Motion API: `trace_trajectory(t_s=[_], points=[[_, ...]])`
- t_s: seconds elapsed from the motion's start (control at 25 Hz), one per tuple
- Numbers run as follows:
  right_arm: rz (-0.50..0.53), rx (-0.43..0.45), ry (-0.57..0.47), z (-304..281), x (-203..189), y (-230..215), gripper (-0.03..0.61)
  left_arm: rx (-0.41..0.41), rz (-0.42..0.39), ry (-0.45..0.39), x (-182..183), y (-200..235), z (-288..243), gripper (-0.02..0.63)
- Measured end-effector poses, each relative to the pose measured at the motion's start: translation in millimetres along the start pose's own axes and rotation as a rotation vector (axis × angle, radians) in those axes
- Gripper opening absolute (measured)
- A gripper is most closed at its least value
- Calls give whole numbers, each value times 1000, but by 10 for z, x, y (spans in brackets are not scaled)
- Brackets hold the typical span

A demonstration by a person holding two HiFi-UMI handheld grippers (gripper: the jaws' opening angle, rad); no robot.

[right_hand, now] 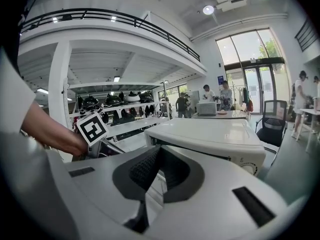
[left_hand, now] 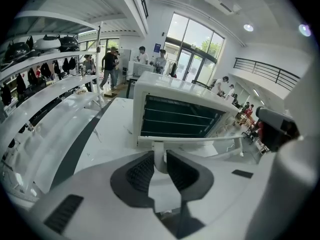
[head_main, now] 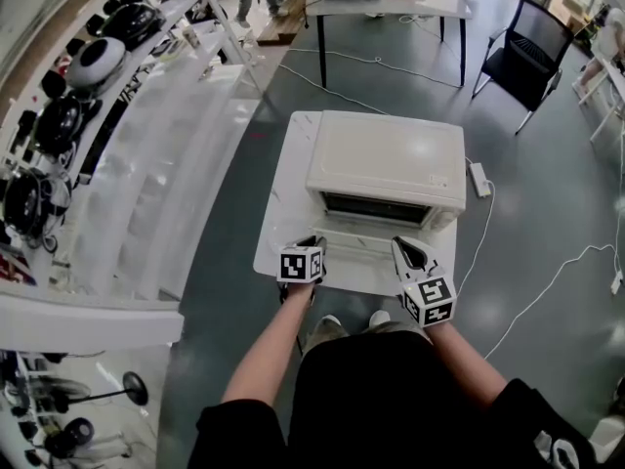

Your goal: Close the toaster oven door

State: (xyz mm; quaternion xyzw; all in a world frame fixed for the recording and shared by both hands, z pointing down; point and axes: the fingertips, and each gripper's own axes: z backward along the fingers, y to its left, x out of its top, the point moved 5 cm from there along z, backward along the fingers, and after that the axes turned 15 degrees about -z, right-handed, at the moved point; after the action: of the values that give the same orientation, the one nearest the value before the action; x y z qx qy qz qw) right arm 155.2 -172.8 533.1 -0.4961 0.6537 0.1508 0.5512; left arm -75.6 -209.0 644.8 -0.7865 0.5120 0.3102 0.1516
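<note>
Both of your grippers are at the front edge of the toaster oven [head_main: 386, 164], which sits on the small white counter [head_main: 283, 223] straight ahead of them. Its door [head_main: 356, 247] lies dropped open and flat toward you, so the closing stroke has not begun; I judge this to be the grasp stage, just ahead of the lift.

Your left gripper [left_hand: 160, 160] is clamped on the handle [left_hand: 200, 140]: the upright white post at that bar's left end stands between the dark pads, with the bar running off to the gripper's right and the open oven cavity just beyond. Your right gripper [right_hand: 157, 154] has its pads drawn together at the tips with nothing clearly held; the oven body rises just ahead of it and to its right, and the door's right end lies beneath it.

The next move likely calls for swinging the left gripper up and forward in an arc about the hinge at the door's far edge, keeping the grip square on the post. Move the right gripper clear, or it may be caught under the rising door.
</note>
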Motion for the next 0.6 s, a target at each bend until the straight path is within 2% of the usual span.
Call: trace_trajectory(t_s=[0.6], points=[[-6,2,-3,41,-8,-38,21,-2,33,-26,305,56,-43,91]])
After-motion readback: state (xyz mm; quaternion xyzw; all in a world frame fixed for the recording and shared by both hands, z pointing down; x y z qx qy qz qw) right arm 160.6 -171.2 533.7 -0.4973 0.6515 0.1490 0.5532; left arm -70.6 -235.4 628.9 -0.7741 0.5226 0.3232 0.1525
